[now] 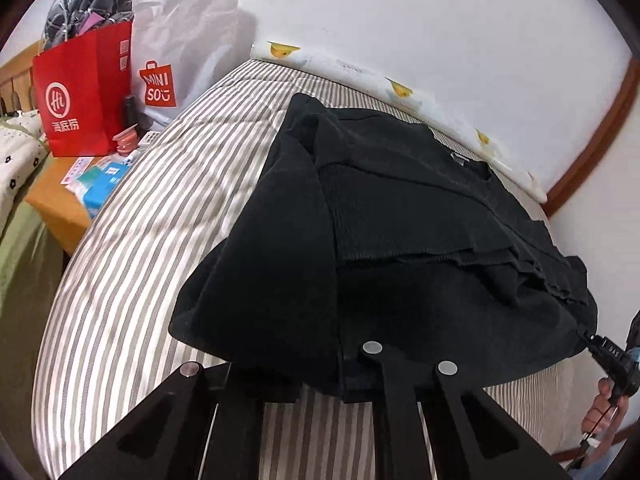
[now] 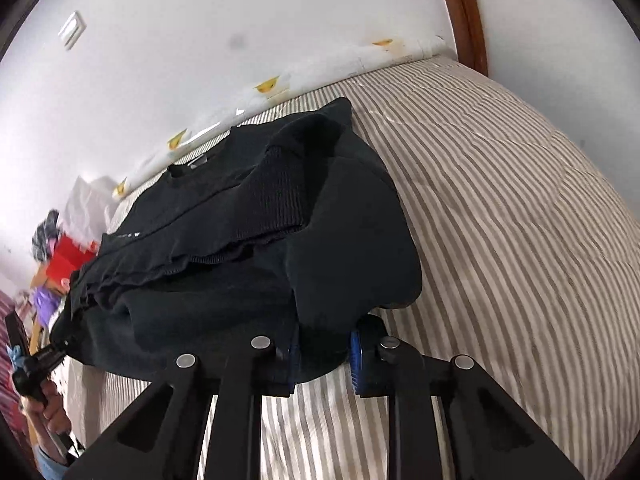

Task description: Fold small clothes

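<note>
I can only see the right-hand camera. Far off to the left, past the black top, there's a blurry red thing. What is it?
Observer: The left wrist view looks past the black top and shows it clearly. It's a red paper bag with a white logo, and it's stuffed with dark checked fabric.
Visitor: Is anything beside it?
Observer: Yes, a white Miniso bag stands right next to it, against the wall.
Visitor: What is the red one standing on?
Observer: It's on an orange wooden bedside top next to the striped bed. Small boxes are scattered in front of the bag.
</note>
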{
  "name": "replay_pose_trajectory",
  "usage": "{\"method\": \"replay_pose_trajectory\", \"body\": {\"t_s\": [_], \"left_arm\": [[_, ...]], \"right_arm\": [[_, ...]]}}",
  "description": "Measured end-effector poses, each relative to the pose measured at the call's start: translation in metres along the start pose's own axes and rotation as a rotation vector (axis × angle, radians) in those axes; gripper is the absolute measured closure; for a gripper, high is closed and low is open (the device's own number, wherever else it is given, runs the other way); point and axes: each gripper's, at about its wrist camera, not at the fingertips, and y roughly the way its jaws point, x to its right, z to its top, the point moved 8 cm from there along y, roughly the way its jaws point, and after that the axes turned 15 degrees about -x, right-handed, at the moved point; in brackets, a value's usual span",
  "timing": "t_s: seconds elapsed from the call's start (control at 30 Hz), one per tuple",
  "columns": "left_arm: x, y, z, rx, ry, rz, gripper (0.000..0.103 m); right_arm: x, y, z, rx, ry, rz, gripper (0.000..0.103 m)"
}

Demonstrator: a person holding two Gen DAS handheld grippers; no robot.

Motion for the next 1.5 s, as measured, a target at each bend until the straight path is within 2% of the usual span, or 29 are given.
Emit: {"method": "replay_pose_trajectory", "body": {"t_s": [0.17,0.33,0.4,0.47,0.6,0.73,0.83,0.87,0.93,1.03,1.2,1.27,1.4,1.5], "left_arm": [[0.001,-0.017,-0.039,-0.001,0.026,-0.004,0.091],[-0.002,-0.027,-0.064,-0.006,0.046,-0.014,0.090],[-0.004,-0.027,-0.067,-0.018,0.048,-0.002,0.085],[-0.006,-0.030,-0.073,-0.029,0.055,-0.006,0.081],[-0.006,-0.039,-0.087,-0.039,0.076,-0.013,0.068],[0.011,-0.049,-0.101,-0.048,0.158,-0.003,0.067],[0.027,-0.067,-0.110,-0.001,0.242,0.004,0.067],[0.032,-0.072,-0.110,0.010,0.261,-0.004,0.067],[0.043,-0.078,-0.107,0.030,0.286,-0.024,0.067],[0.053,-0.071,-0.094,0.033,0.278,-0.040,0.067],[0.067,-0.044,-0.075,-0.016,0.231,-0.094,0.067],[0.071,-0.034,-0.069,-0.031,0.224,-0.112,0.072],[0.076,-0.016,-0.058,-0.041,0.220,-0.081,0.075],[0.080,-0.013,-0.049,0.009,0.237,-0.038,0.077]], "right_arm": [[0.010,-0.018,-0.040,-0.002,0.000,-0.015,0.084],[0.015,-0.030,-0.075,-0.011,-0.025,-0.077,0.080],[0.021,-0.033,-0.083,-0.019,-0.023,-0.122,0.073],[0.025,-0.041,-0.088,-0.011,-0.043,-0.165,0.071],[0.030,-0.072,-0.094,0.060,-0.063,-0.256,0.066],[0.005,-0.085,-0.090,0.108,-0.109,-0.199,0.065],[-0.026,-0.071,-0.085,0.095,-0.171,-0.159,0.065],[-0.034,-0.066,-0.084,0.087,-0.189,-0.154,0.066],[-0.055,-0.054,-0.082,0.081,-0.243,-0.139,0.080],[-0.076,-0.036,-0.078,0.052,-0.284,-0.104,0.088],[-0.086,-0.004,-0.066,-0.007,-0.278,-0.082,0.090],[-0.086,0.005,-0.063,-0.027,-0.266,-0.079,0.090],[-0.084,0.017,-0.062,-0.050,-0.263,-0.107,0.090],[-0.087,0.021,-0.057,-0.031,-0.275,-0.134,0.091]]}}
